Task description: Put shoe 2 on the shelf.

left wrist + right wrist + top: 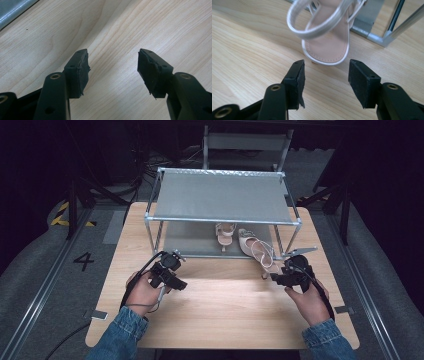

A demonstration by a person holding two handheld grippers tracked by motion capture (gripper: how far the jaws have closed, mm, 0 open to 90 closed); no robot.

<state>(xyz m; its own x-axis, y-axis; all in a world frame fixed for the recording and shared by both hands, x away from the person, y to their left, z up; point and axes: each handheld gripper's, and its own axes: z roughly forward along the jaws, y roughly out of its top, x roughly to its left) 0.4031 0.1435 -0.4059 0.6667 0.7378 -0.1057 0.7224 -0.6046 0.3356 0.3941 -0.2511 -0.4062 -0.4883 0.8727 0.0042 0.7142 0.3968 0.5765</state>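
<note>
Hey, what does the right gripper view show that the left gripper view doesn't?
Right gripper view: the heel end of a pale strappy sandal just beyond the open right hand-held gripper, with nothing between its jaws, plus a metal corner of the shoe rack. Left gripper view: the open left hand-held gripper over bare wood and a grey shelf edge. Both share the wooden table.

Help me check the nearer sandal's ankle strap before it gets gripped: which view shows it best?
The right gripper view: the nearer sandal sits just ahead of the open right claw, its strap loop and insole large and sharp. The high view shows it small, its heel end off the rack, toward that claw. The left gripper view gives bare table.
</note>
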